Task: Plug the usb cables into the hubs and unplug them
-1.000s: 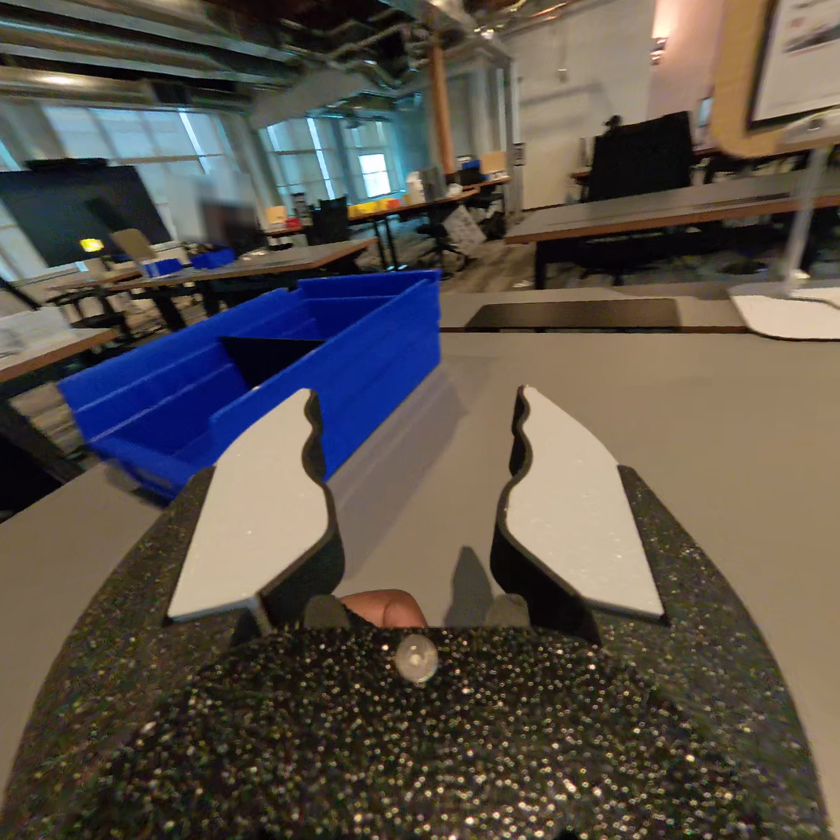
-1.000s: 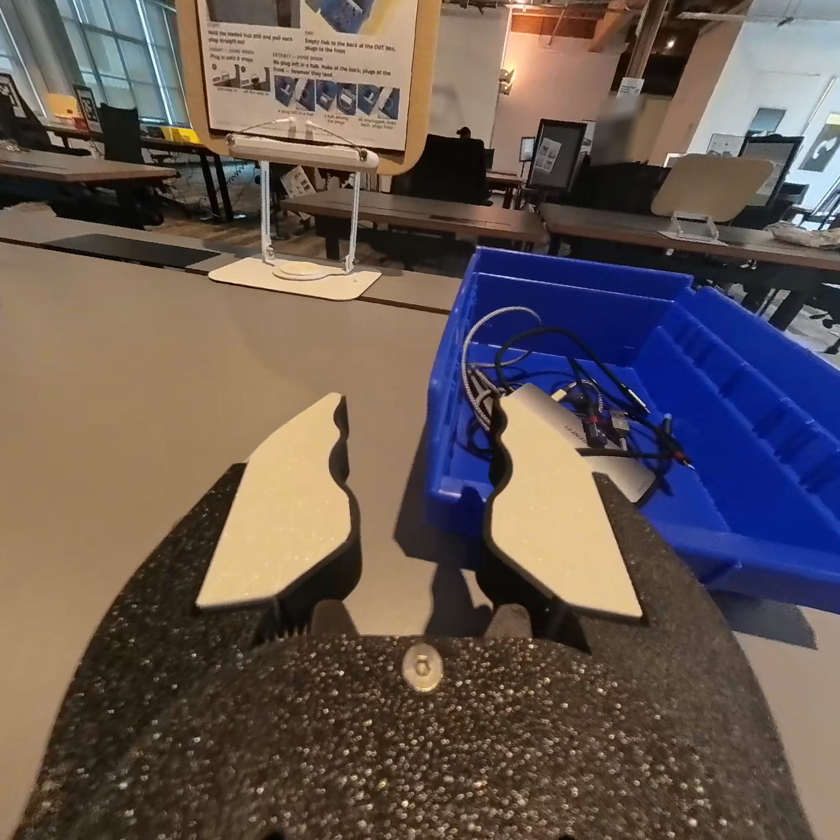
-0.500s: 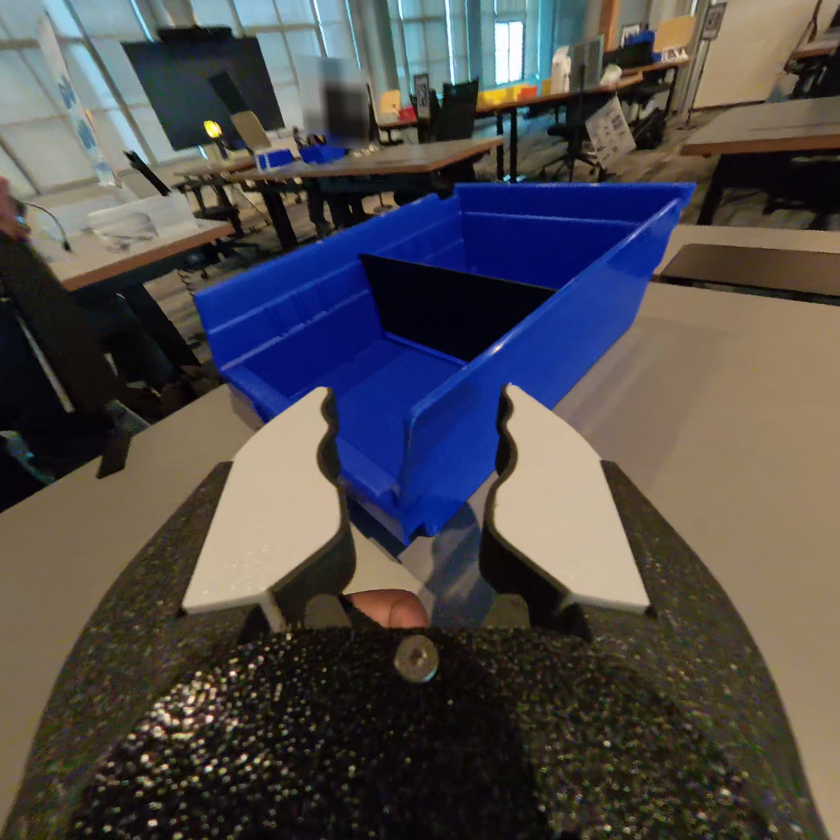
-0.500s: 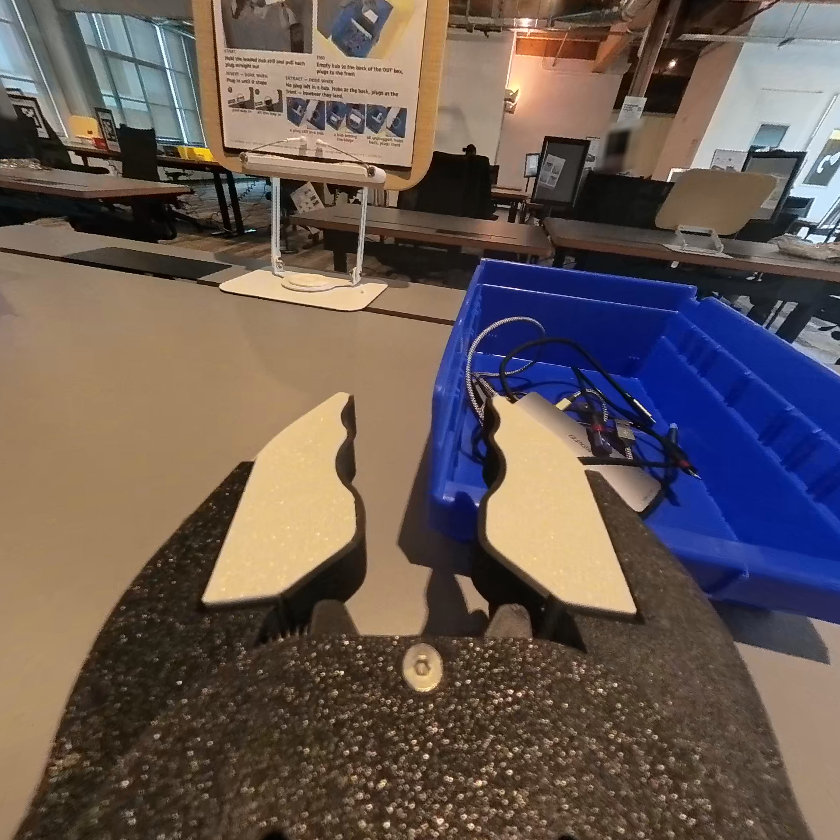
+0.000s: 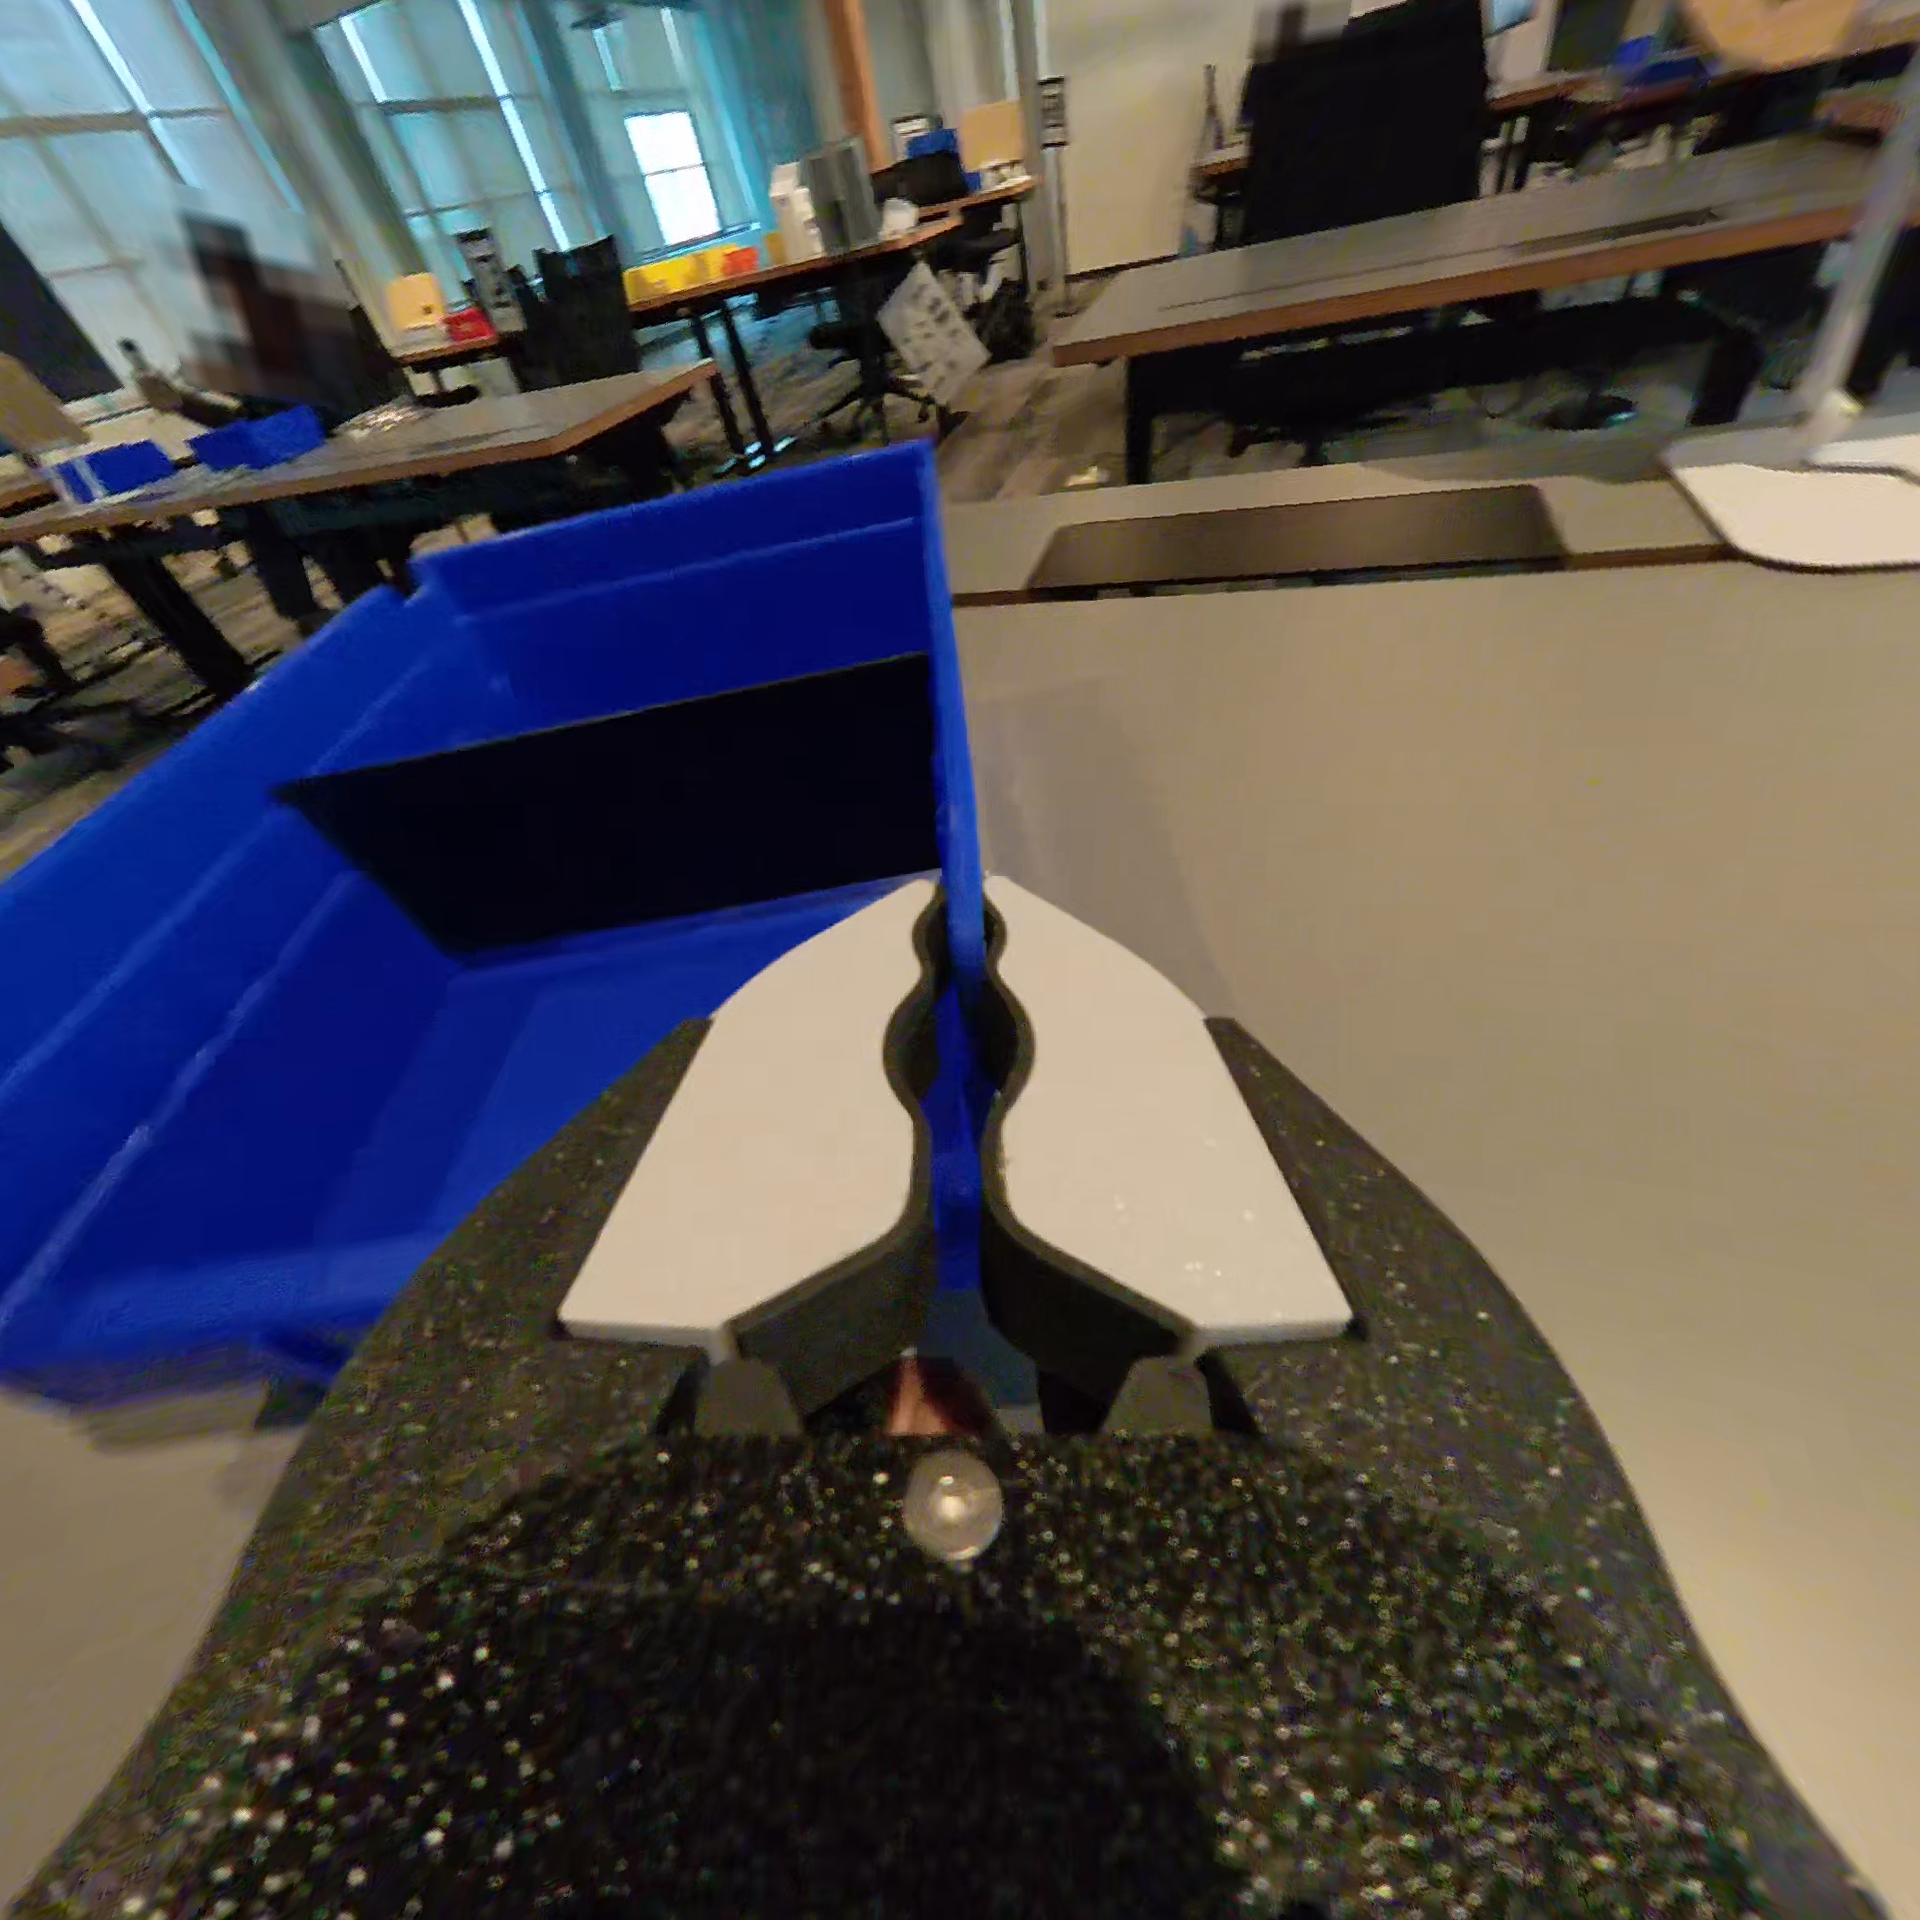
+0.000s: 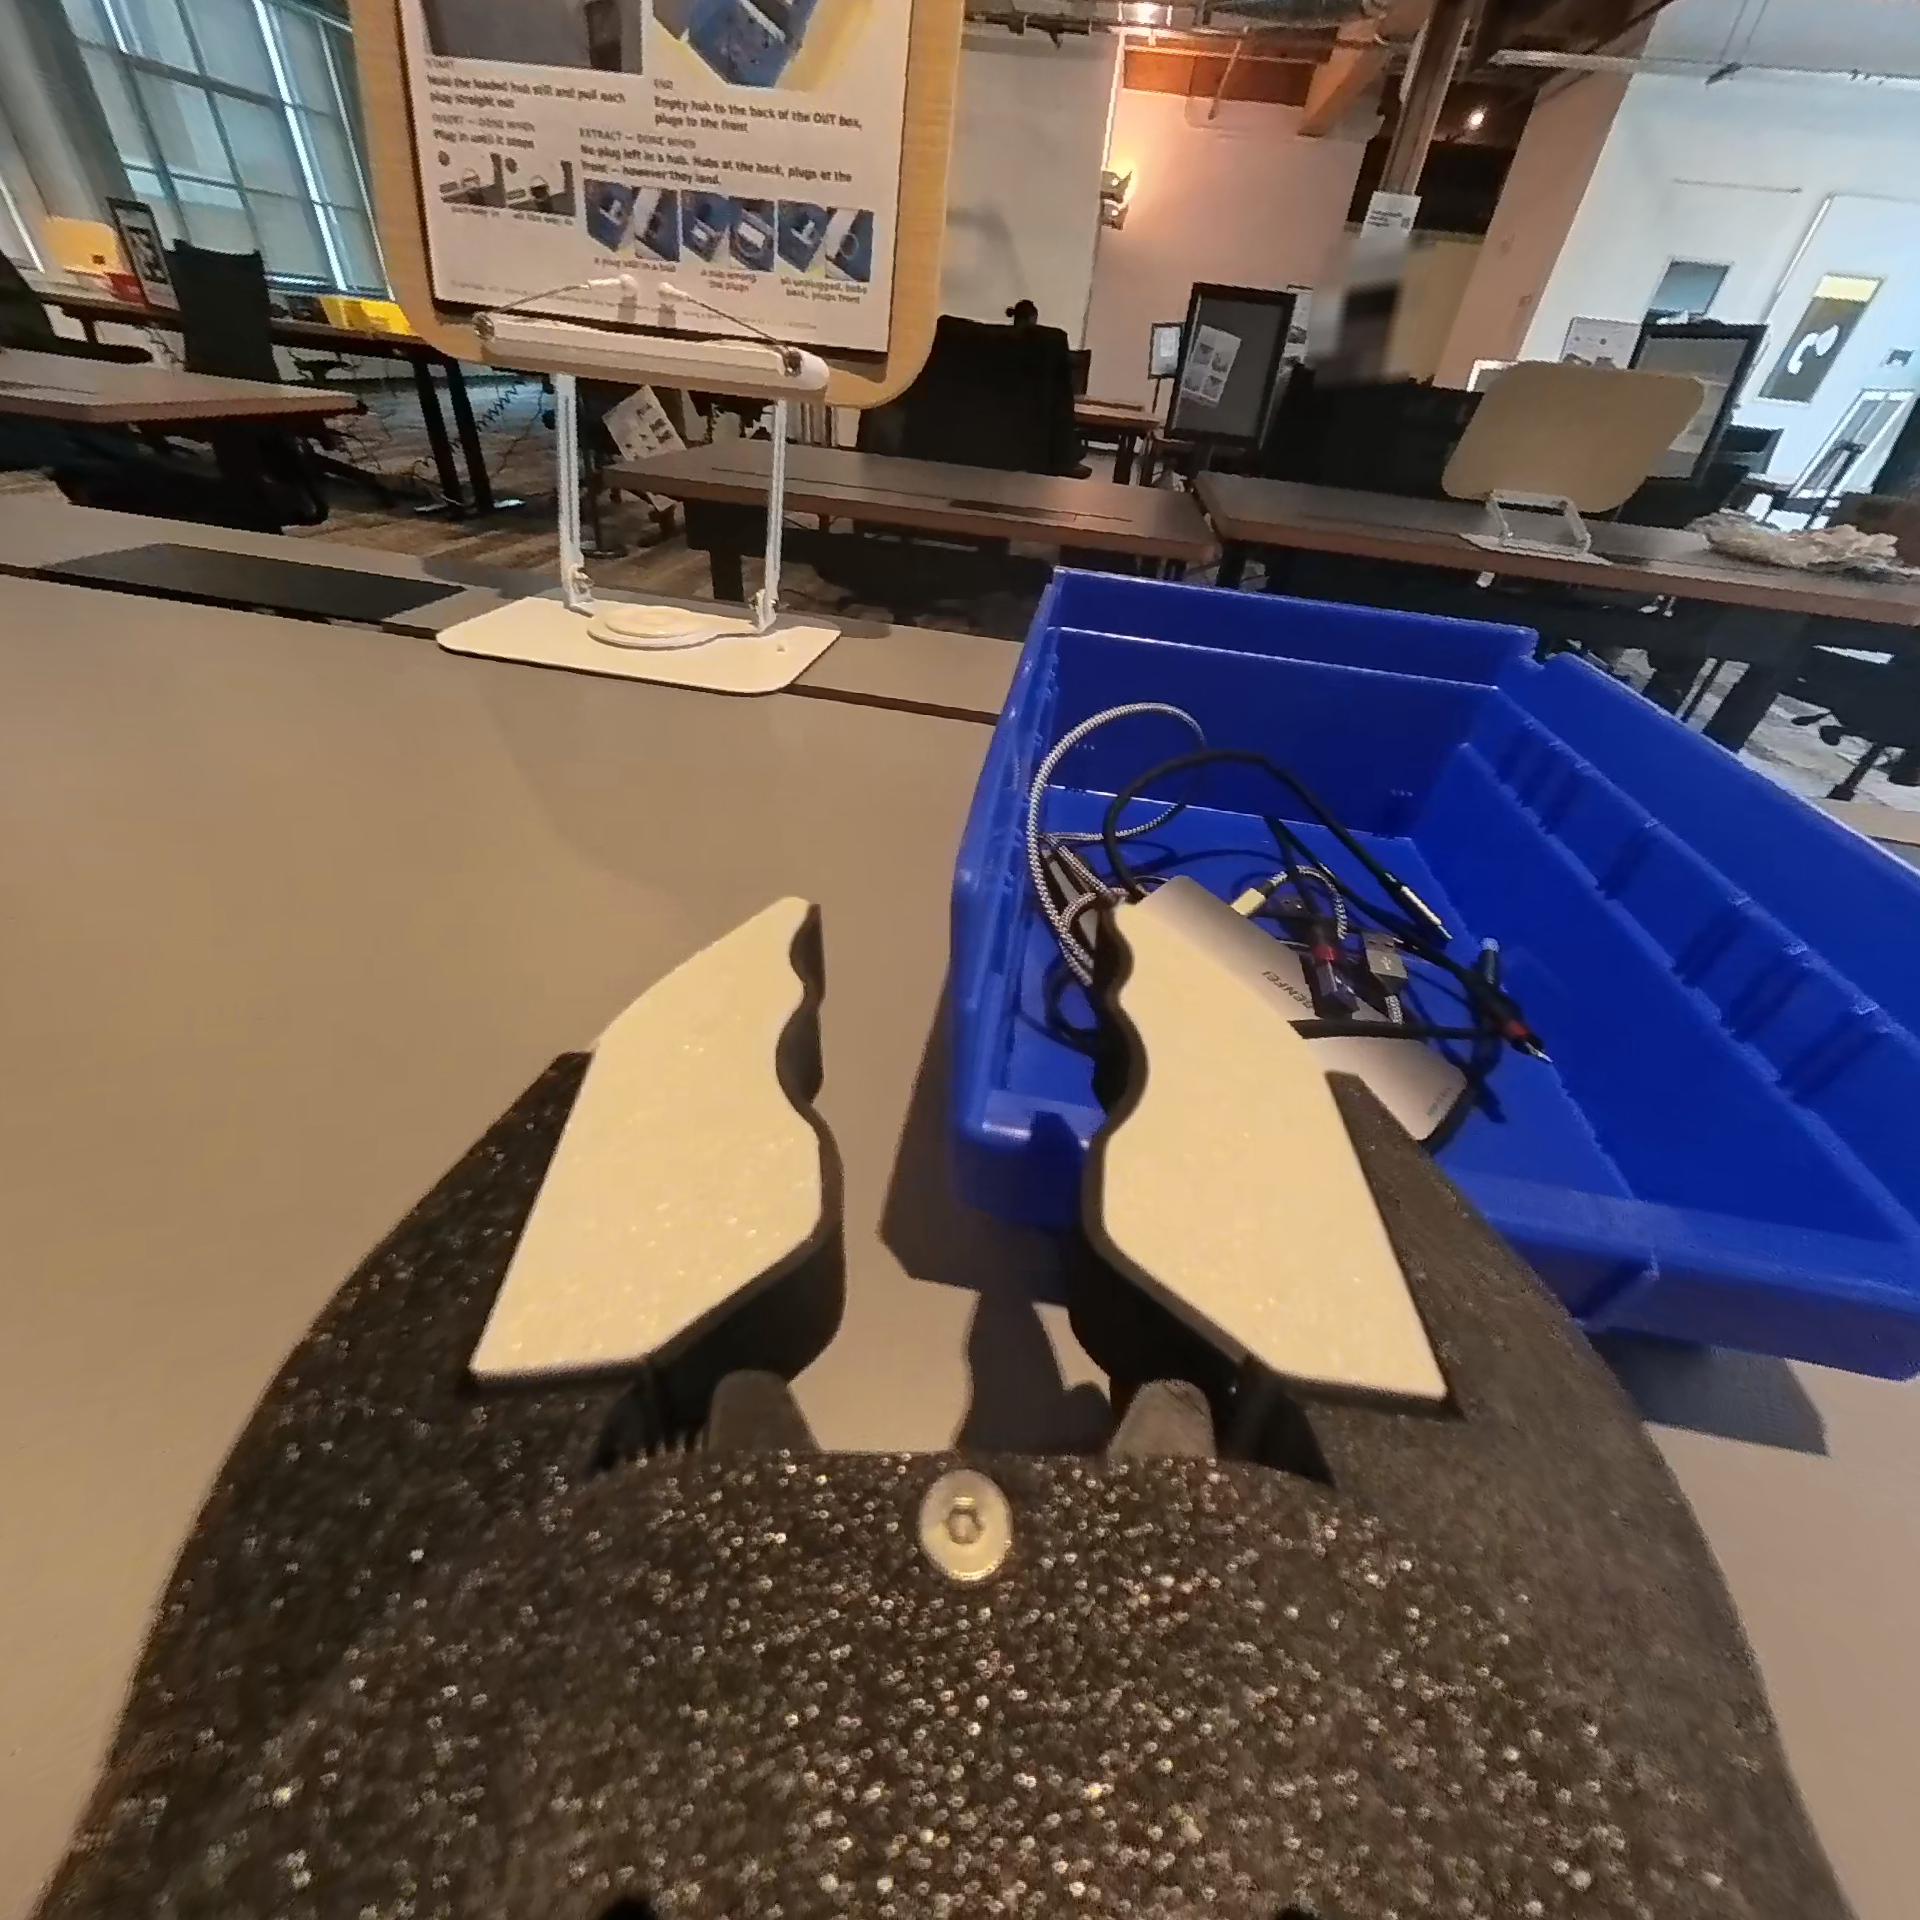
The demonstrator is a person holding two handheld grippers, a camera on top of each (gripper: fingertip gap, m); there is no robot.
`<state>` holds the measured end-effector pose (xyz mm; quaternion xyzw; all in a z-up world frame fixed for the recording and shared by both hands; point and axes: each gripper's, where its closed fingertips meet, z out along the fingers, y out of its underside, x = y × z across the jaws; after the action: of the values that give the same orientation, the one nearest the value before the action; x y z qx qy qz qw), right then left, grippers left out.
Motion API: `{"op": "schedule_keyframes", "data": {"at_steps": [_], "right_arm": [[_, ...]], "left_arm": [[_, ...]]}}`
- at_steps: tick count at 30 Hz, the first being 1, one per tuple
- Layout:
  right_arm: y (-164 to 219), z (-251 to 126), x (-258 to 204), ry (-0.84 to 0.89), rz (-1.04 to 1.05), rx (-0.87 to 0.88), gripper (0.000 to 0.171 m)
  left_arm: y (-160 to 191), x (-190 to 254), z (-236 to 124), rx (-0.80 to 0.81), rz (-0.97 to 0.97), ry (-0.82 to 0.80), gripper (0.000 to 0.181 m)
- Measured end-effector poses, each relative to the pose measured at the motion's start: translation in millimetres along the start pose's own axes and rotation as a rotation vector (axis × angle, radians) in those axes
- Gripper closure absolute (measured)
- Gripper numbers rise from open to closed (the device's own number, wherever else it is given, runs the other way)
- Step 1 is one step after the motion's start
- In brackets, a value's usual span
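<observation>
In the left wrist view my left gripper (image 5: 958, 914) is shut on the right side wall of an empty blue bin (image 5: 312, 1039) that has a black divider (image 5: 644, 800) across it. In the right wrist view my right gripper (image 6: 961, 925) is open and empty, just left of the near corner of a second blue bin (image 6: 1714, 997). That bin holds a silver USB hub (image 6: 1340, 1008) with several cables (image 6: 1122, 769) plugged in and tangled around it. The right finger hides part of the hub.
Both bins stand on a grey table (image 6: 364, 831). A sign board on a white stand (image 6: 644, 634) is at the table's far edge; its base also shows in the left wrist view (image 5: 1808, 499). Office desks and chairs lie beyond. About 60 centimeters separates my left fingertips from my right.
My left gripper has swung to the empty bin, moved over its right wall and shut on it. My right gripper has stayed open and drifted slightly closer to the cable bin.
</observation>
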<state>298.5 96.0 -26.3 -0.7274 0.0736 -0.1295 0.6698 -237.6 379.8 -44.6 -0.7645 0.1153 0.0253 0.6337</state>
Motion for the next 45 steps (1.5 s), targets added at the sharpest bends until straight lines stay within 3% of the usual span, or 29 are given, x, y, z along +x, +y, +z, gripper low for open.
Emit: {"op": "schedule_keyframes", "data": {"at_steps": [9, 17, 23, 30, 36, 45], "right_arm": [[7.6, 2.8, 4.3, 0.023, 0.008, -0.058, 0.122], [16.8, 10.6, 2.0, 0.012, -0.002, -0.133, 0.125], [22.9, 15.3, 2.5, 0.009, 0.004, -0.181, 0.131], [25.6, 17.1, 5.7, 0.021, 0.020, -0.201, 0.152], [27.9, 18.7, 2.2, 0.023, -0.020, -0.220, 0.163], [29.0, 19.9, 2.7, 0.022, -0.013, -0.227, 0.163]], "left_arm": [[-1.8, 56.3, -50.1, 0.058, 0.106, 0.167, 0.178], [-3.2, 108.3, -98.6, 0.204, 0.295, 0.450, 0.177], [-1.8, 137.1, -132.6, 0.279, 0.315, 0.781, 0.177], [2.6, 157.0, -172.4, 0.291, 0.290, 1.105, 0.178], [5.3, 162.1, -197.0, 0.289, 0.268, 1.278, 0.178], [10.1, 161.9, -225.2, 0.349, 0.307, 1.447, 0.178]]}}
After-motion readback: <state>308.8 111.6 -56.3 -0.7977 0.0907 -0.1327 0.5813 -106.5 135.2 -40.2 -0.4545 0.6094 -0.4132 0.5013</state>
